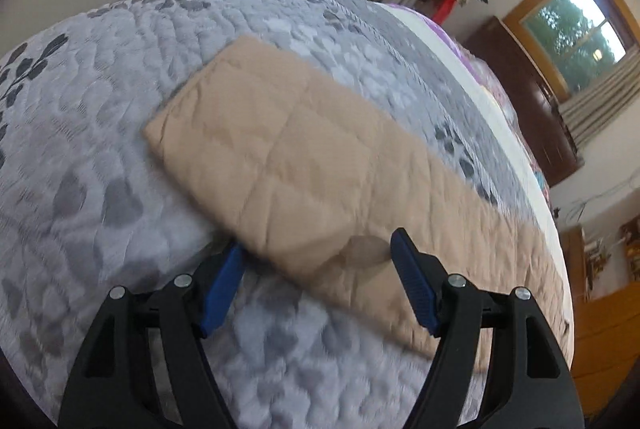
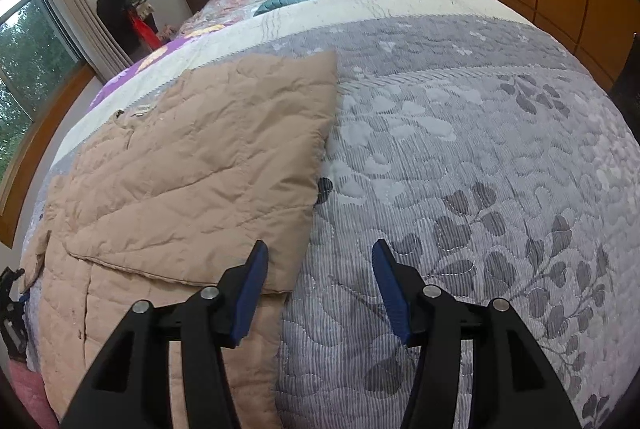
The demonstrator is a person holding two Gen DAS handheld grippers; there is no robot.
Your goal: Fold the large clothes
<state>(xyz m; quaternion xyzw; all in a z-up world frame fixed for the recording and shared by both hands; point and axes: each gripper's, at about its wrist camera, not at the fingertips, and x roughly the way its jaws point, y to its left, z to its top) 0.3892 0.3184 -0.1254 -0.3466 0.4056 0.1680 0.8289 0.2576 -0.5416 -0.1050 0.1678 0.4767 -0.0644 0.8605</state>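
**Both tools free above the folded tan garment**

The tan quilted garment (image 1: 304, 157) lies on the bed, on the grey leaf-pattern bedspread (image 1: 100, 157). In the left wrist view it is a long folded strip that runs from far left to near right. In the right wrist view one panel is folded over the rest, and its corner lies near my right tool (image 2: 318, 283).

What could go wrong, in my judgement: the fabric is puffy and looks slippery, so a pinch that takes only the top layer could pull the folded panel open again. If a finger goes too low, it could catch the bedspread together with the garment and drag both. If my two tools take edges at different places, the next fold would come out crooked.

My left tool (image 1: 318, 275) is released, with the jaws wide apart. Its right finger stands over the near edge of the garment and its left finger is beside that edge; I cannot tell if either one touches the cloth, and nothing is clamped. My right tool is also released, opened about half. Its left finger is over the garment's corner, its right finger over the bedspread, and it holds nothing.
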